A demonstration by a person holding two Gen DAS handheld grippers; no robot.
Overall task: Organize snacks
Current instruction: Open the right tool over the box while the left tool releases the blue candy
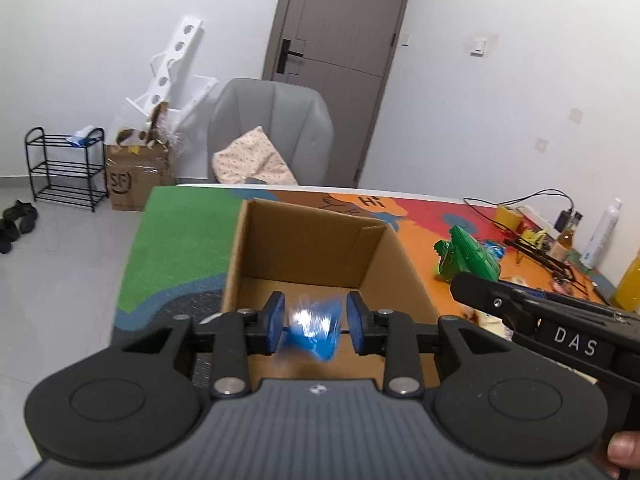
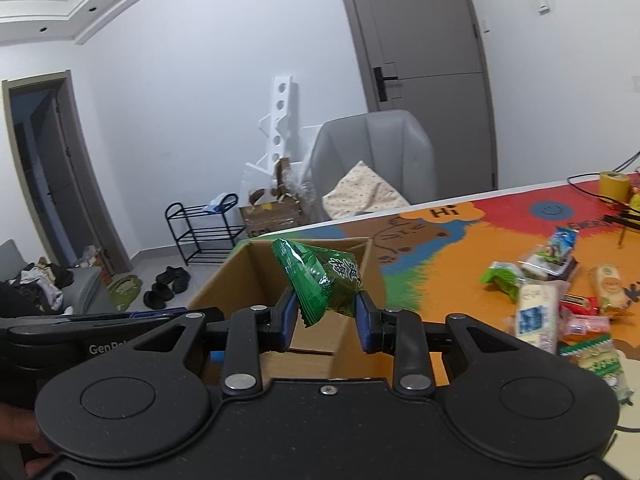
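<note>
Two snacks sit over the cardboard box [image 1: 320, 248]: your left hand-held gripper [image 1: 316, 322] stands parted, blue packet [image 1: 314, 326] dropping free; your right hand-held gripper [image 2: 326, 316] clamps the green packet [image 2: 320, 280]. Release it next, I'd judge.

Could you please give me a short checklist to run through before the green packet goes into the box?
1. Right hand-held gripper clamps the green packet: ok.
2. Cardboard box upright, top open: ok.
3. Green packet above the box opening: not ok, it hangs beside the box's right wall.
4. Blue packet free of the left hand-held gripper: ok, gaps show at the pads, though the packet is blurred.
5. Left hand-held gripper clear of the opening: not ok, it hangs over the box.
</note>
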